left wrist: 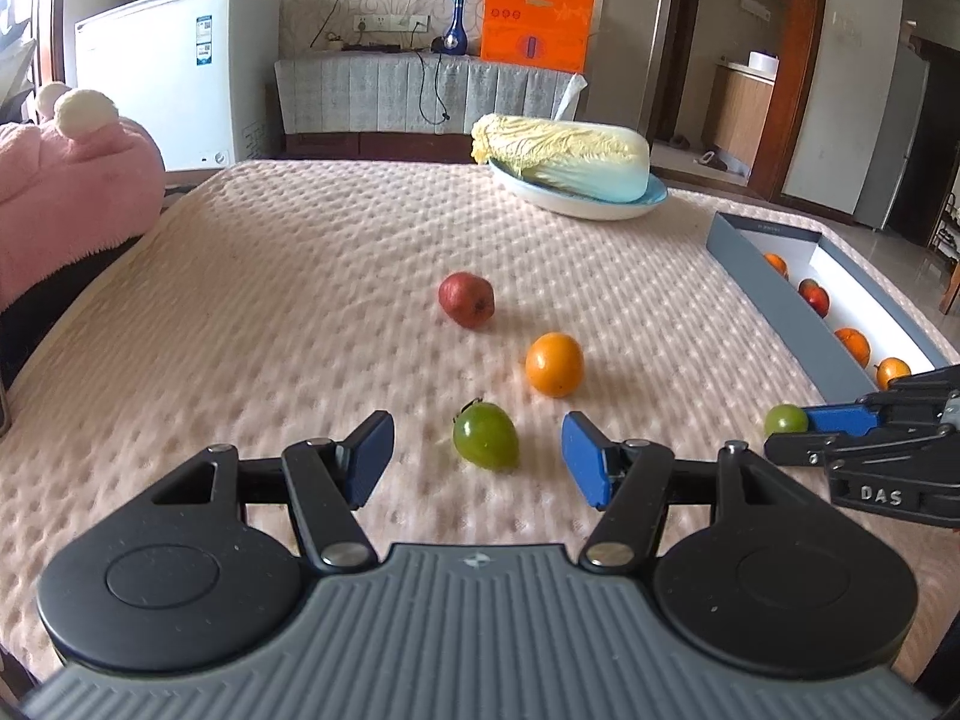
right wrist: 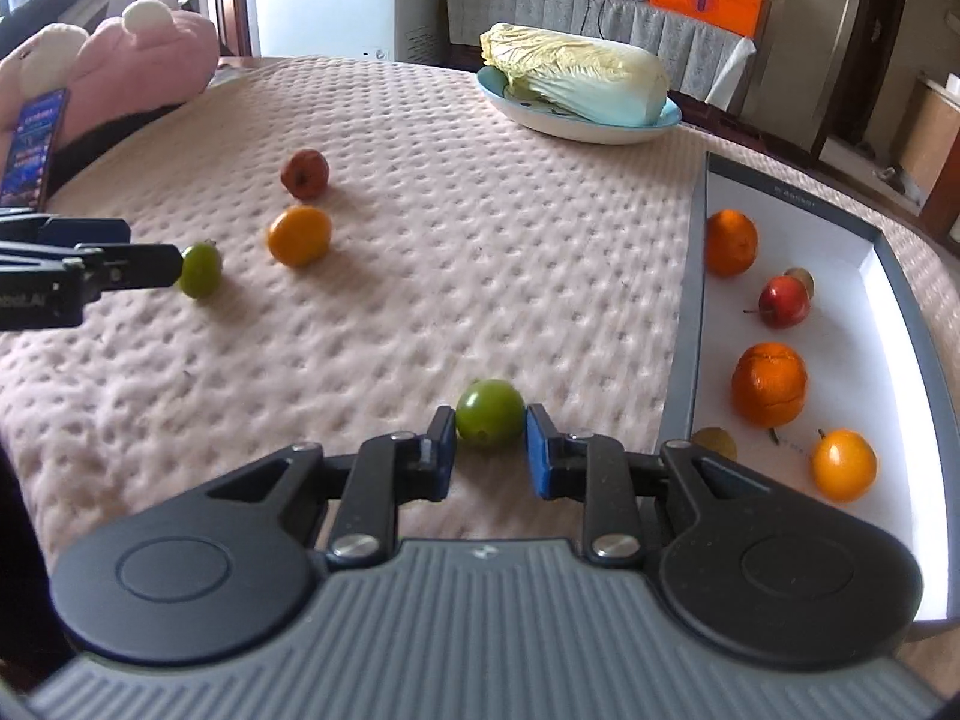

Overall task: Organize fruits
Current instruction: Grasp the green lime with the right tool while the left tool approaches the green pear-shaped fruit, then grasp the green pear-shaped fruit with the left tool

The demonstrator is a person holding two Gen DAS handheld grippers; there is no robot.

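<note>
Pink dimpled cloth [left wrist: 288, 276] over the whole desk. Far side: napa cabbage [left wrist: 564, 159] lying on a pale blue plate [left wrist: 651, 197]. Pink plush [left wrist: 66, 192] at the left edge, phone [right wrist: 33, 147] propped against it. White freezer [left wrist: 174, 66] and orange bag [left wrist: 537, 24] in the background.

Grey box [right wrist: 684, 324] with white inside along the right edge of the desk. Inside: two oranges [right wrist: 769, 384], red apple [right wrist: 783, 300], small yellow-orange fruit [right wrist: 843, 463], plus two brownish round items partly hidden, type unclear.

Loose on the cloth, well apart from the box: dark red fruit [left wrist: 467, 300], orange citrus [left wrist: 554, 363] just nearer, green tomato [left wrist: 485, 435] with stem, dull green, slightly pointed at one end. Nothing between these and the box except open cloth.

Left gripper [left wrist: 478, 459]: jaws released, about half spread, green tomato sitting between and just ahead of the blue pads [left wrist: 585, 459], no contact seen.

Right gripper [right wrist: 489, 453]: jaws clenched on small green fruit [right wrist: 490, 412], round, smooth, glossy, gripped at the pad tips, low over the cloth, just left of the box wall. Same grip visible from the left wrist view, at the right edge.
</note>
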